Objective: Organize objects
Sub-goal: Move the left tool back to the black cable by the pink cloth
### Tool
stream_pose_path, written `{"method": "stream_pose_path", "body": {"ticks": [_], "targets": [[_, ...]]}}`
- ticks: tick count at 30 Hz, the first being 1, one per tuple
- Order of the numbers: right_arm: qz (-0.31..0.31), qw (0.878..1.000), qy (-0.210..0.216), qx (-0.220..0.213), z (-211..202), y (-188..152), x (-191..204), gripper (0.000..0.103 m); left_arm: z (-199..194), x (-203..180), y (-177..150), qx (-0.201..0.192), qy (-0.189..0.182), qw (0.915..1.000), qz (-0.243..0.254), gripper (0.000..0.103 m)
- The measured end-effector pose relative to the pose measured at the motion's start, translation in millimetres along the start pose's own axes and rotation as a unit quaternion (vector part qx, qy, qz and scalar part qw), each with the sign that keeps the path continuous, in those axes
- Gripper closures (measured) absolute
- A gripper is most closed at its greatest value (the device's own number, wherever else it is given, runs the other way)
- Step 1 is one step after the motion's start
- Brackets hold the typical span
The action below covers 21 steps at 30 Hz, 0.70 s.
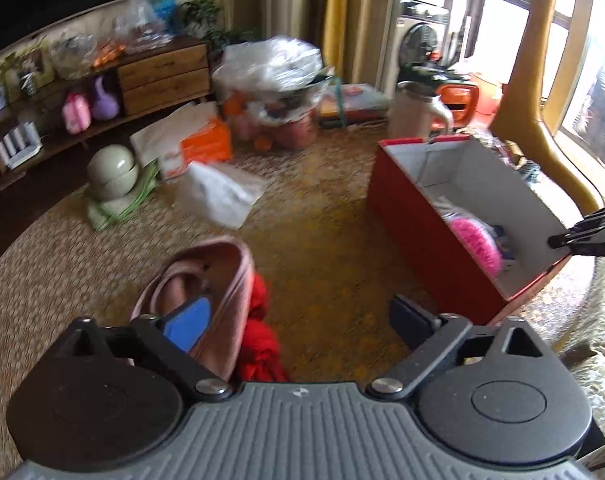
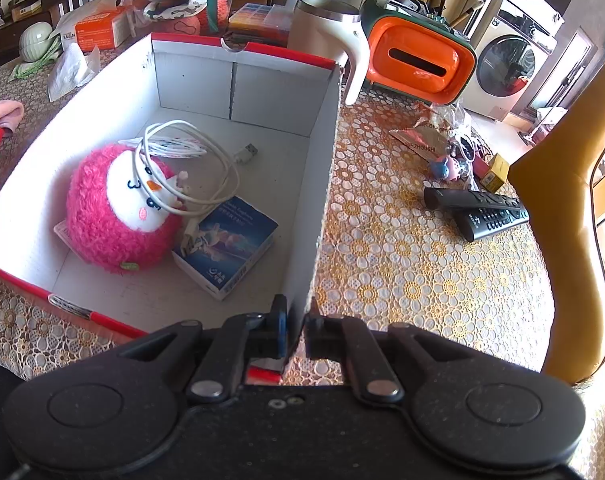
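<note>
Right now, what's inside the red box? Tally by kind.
Pink plush toy: 1
White USB cable: 1
Blue booklet: 1
Total: 3 in the red box. Something flat lies partly hidden under the plush; not counted.

Red box (image 2: 238,46), pink plush (image 2: 102,216), floral tablecloth (image 2: 402,260)

- My red box (image 2: 238,80), white inside, stands open on the table.
- Inside it lie a pink plush ball (image 2: 114,208) draped with a coiled white cable (image 2: 190,168), and just beside them a blue booklet (image 2: 228,240), flat.
- A pink cloth (image 1: 206,292) and red cloth (image 1: 260,340) lie outside the box.
</note>
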State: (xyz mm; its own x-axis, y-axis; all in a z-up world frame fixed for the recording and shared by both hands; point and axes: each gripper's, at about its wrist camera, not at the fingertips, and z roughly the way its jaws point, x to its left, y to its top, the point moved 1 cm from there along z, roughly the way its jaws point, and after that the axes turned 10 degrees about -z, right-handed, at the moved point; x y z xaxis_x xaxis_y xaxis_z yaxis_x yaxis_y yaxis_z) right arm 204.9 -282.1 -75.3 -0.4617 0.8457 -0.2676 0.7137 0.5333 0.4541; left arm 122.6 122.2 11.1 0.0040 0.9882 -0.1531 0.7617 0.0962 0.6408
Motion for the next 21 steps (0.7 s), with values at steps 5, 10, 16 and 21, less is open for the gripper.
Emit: {"method": "stream_pose_path", "body": {"ticks": [5, 10, 16, 21], "targets": [[-0.001, 1.000, -0.001, 0.001, 0.1, -1.0, -0.1, 0.095, 8.2, 26.3, -30.4, 0.023, 0.025, 0.9992, -0.020, 0.000], [-0.002, 1.000, -0.002, 0.001, 0.1, -1.5, -0.2, 0.095, 18.4, 47.1, -64.0, 0.055, 0.039, 0.9974, -0.026, 0.000], [-0.004, 1.000, -0.003, 0.002, -0.3, -1.5, 1.1, 0.094, 25.8, 70.2, -99.3, 0.092, 0.040, 0.9947, -0.023, 0.000], [-0.003, 1.000, -0.003, 0.002, -0.3, -1.3, 1.1, 0.094, 33.2, 85.0, -122.2, 0.113, 0.039, 0.9925, -0.026, 0.000]]}}
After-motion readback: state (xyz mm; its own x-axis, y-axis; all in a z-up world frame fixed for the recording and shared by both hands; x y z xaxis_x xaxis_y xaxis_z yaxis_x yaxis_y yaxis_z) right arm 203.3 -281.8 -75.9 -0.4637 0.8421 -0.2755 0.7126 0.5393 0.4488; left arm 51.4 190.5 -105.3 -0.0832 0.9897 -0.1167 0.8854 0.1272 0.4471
